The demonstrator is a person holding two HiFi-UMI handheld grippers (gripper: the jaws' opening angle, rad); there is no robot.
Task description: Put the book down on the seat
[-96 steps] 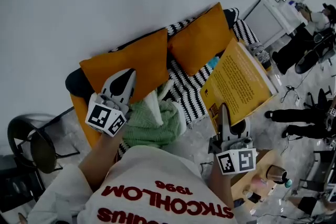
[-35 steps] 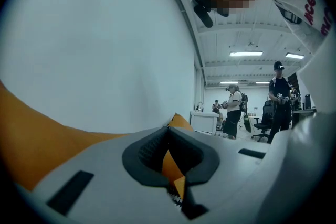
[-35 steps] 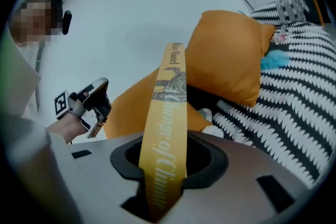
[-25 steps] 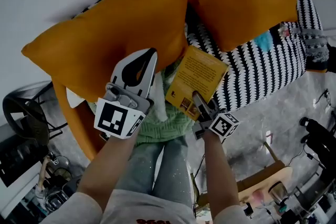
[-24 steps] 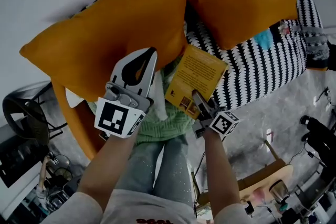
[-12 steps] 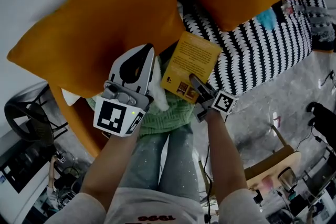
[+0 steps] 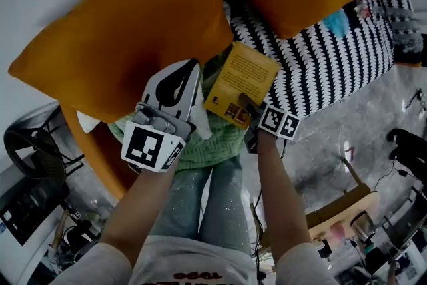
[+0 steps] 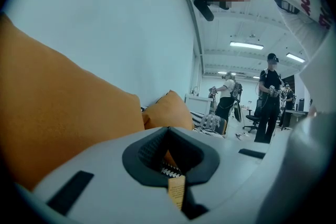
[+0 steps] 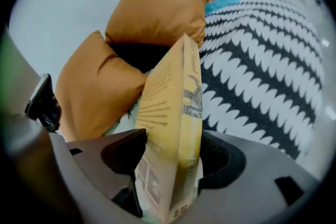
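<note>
The right gripper, angling down off an outstretched forearm, is holding its jaws spread, having just been opening them around the six o'clock edge of the book. The book is seemingly resting on the green blanket and striped seat. It is looking light, stiff-covered and slick, best pinched near the spine; at its nine o'clock the left gripper is hovering, pressed together, before the orange cushion.

Upright yellow book loose between right claw jaws that just opened, orange cushions behind, black-and-white seat at right

Left hand-held gripper closed, right just parting
</note>
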